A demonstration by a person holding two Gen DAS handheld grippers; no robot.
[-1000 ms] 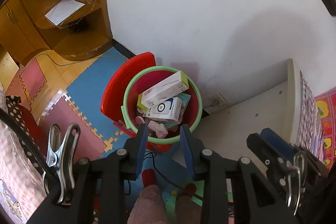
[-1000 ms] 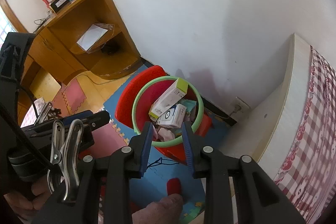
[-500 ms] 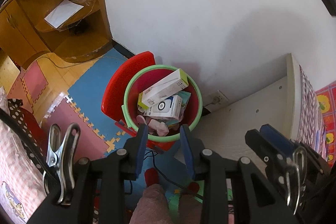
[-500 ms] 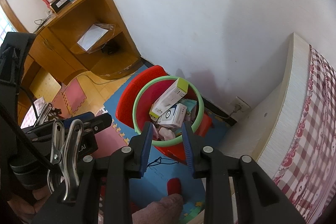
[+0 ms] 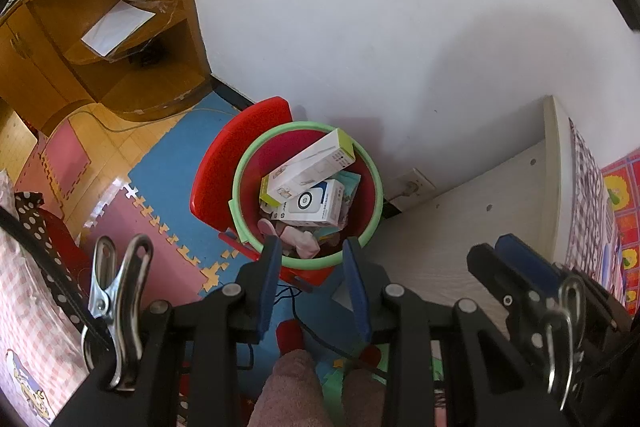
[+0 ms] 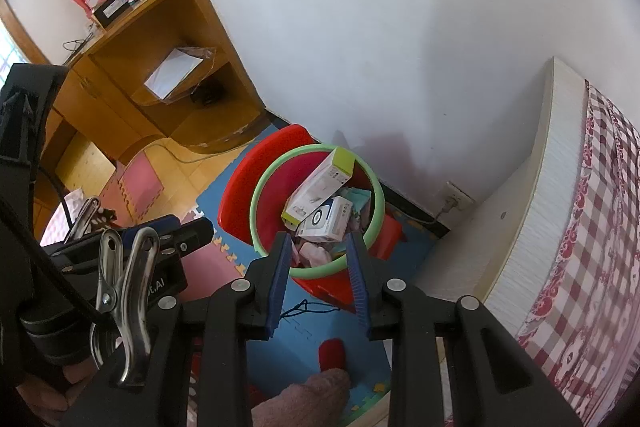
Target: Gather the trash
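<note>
Trash fills the red bin (image 5: pixel 280 155), which has a green rim and stands on the floor by the white wall, on a blue foam mat (image 5: pixel 168 163). Inside the bin a long white box (image 5: pixel 308 167) with a yellow-green end leans up against the rim. Just under it lies a smaller white box (image 5: pixel 312 205) with a round blue mark. Some pink soft stuff (image 5: pixel 300 241) sits at the near side of the bin, and something pale teal (image 6: pixel 356 197) peeks out behind the boxes. Both grippers hang above the bin and point down at it. The left gripper (image 5: pixel 310 259) has its blue jaws apart, with nothing between them. The right gripper (image 6: pixel 318 253) is the same, jaws apart and holding nothing. In the left view the right gripper shows at the right edge, next to the bin's side of the bed. A red lid (image 6: pixel 256 179) stands up on the far-left side of the bin. A wooden shelf (image 6: pixel 168 39) stands left of the bin along the wall, with a white paper (image 6: pixel 174 73) on it. A bed (image 6: pixel 600 227) with a red checked sheet is right of the bin. A wall plug (image 6: pixel 456 197) sits low on the wall between the bin and the bed. A fuzzy pink slipper (image 5: pixel 292 387) shows below the bin, near the grippers.
</note>
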